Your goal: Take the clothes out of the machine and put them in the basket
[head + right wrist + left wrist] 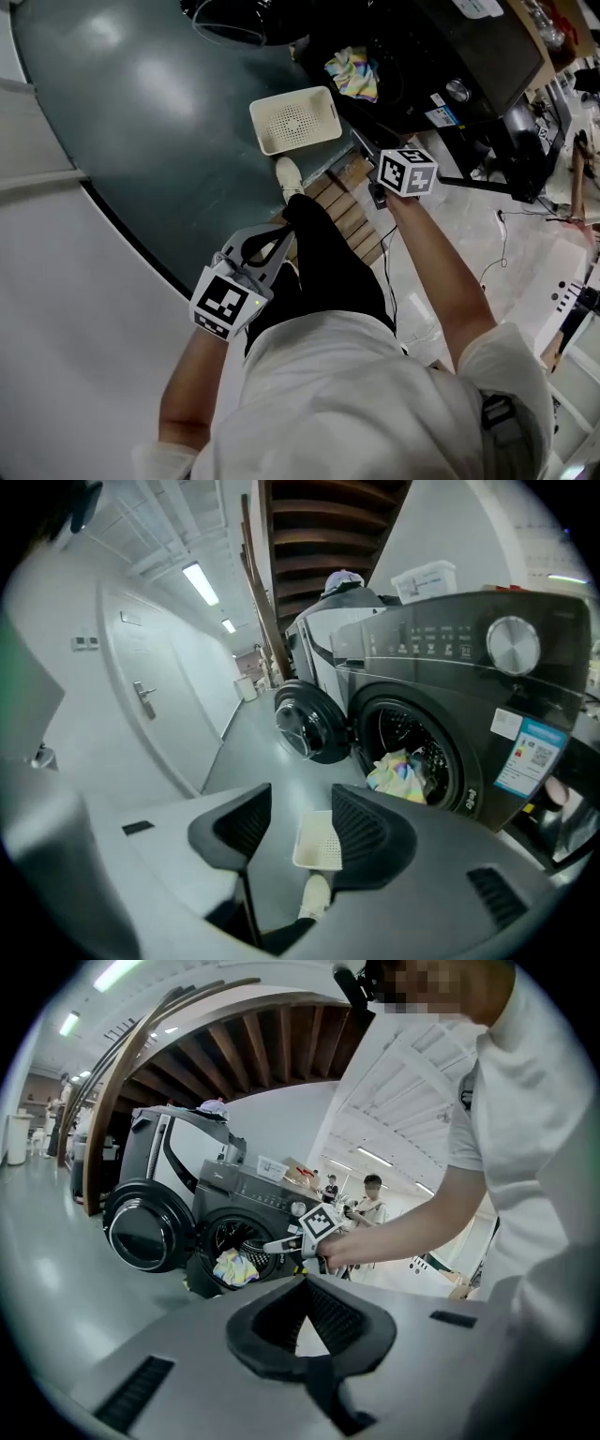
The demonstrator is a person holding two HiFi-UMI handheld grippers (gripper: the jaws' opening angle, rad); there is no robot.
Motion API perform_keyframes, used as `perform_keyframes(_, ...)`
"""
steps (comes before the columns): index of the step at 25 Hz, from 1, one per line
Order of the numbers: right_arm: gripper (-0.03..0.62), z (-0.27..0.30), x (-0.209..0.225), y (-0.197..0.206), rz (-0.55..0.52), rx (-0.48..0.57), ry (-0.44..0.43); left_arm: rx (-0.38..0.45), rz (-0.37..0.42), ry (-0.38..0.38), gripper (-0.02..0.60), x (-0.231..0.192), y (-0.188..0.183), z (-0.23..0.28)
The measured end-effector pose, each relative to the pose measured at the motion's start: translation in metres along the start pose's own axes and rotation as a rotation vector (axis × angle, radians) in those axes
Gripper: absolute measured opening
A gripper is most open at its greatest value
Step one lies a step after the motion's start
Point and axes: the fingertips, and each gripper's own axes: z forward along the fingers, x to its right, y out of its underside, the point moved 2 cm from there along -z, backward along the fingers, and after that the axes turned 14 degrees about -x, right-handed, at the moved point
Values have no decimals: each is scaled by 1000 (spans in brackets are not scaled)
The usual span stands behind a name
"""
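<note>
Jaws apart, right gripper [300,803] points downward toward machine [441,714]; left gripper [305,1283] closed, empty.

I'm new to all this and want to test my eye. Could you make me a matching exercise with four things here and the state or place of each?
Things:
1 basket
2 machine door
3 colourful cloth
4 right gripper

States:
a swung open
b jaws apart, nothing held
c empty, on the floor
d hanging out of the drum

Pairs: 1-c; 2-a; 3-d; 4-b
</note>
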Motion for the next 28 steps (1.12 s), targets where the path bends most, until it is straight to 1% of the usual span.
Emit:
perform_keyframes(4,222,56,48,-17,45,-28,63,-35,-8,45,-5,-35,-14,38)
perform_keyframes(8,230,105,102,-31,128,-42,131,-56,-7,92,-5,-59,-25,75)
perform_keyframes(11,245,140,138,-36,168,-60,181,-77,7,124,-5,-77,-31,99)
perform_keyframes(13,266,162,164,-38,194,-81,215,-86,14,143,-4,-88,-34,113)
perform_keyframes(16,286,192,199,-42,228,-101,262,-93,7,166,-5,-103,-40,131)
perform_keyframes(20,314,229,238,-50,244,-133,299,-103,1,180,-5,-123,-45,151)
perform_keyframes(22,328,245,258,-48,282,-142,309,-109,-8,188,-5,-133,-44,160)
perform_keyframes(25,357,267,284,-45,342,-140,316,-111,-39,200,-5,-149,-40,174)
perform_keyframes(28,367,286,305,-40,348,-157,347,-120,-75,208,-5,-164,-32,185)
